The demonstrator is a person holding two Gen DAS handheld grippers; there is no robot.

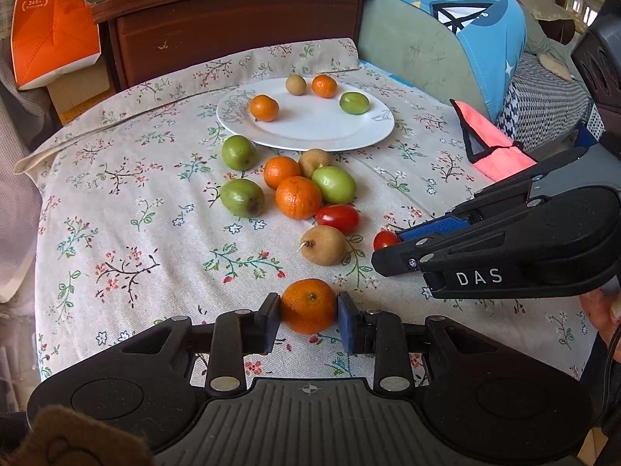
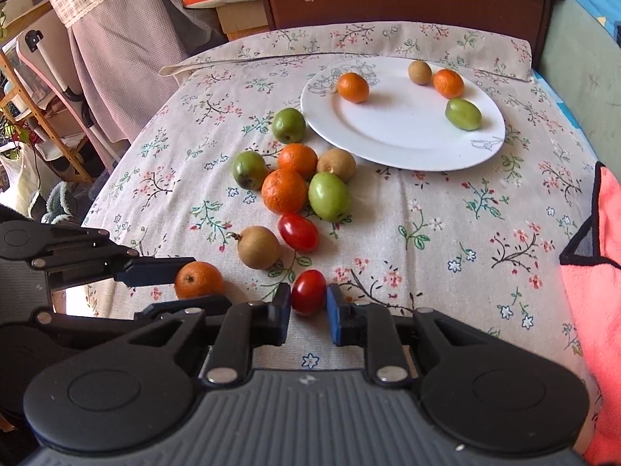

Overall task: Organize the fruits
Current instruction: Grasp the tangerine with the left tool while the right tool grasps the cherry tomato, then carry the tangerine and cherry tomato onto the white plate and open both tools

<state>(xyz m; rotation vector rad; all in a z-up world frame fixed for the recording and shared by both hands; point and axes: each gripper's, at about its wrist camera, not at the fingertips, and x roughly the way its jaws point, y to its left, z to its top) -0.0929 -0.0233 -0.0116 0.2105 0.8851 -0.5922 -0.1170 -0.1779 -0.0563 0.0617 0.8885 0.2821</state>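
Note:
My left gripper (image 1: 308, 310) is shut on a tangerine (image 1: 308, 301), held just above the flowered tablecloth (image 1: 136, 194). In the right wrist view, my right gripper (image 2: 308, 306) is shut on a small red cherry tomato (image 2: 308, 291). The two grippers sit side by side near the front of the table. A white plate (image 1: 310, 128) at the back carries two tangerines, a brown fruit and a green fruit (image 1: 354, 102). Between the plate and the grippers lies a loose cluster of green fruits, tangerines, brown fruits and another red tomato (image 1: 337, 218).
A pink cloth (image 2: 594, 272) lies at the table's right edge. Behind the table stand a dark wooden cabinet (image 1: 233, 27) and an orange bag (image 1: 50, 27), with a blue cushion (image 1: 465, 11) to the right. The table's left edge drops off toward shelves (image 2: 39, 116).

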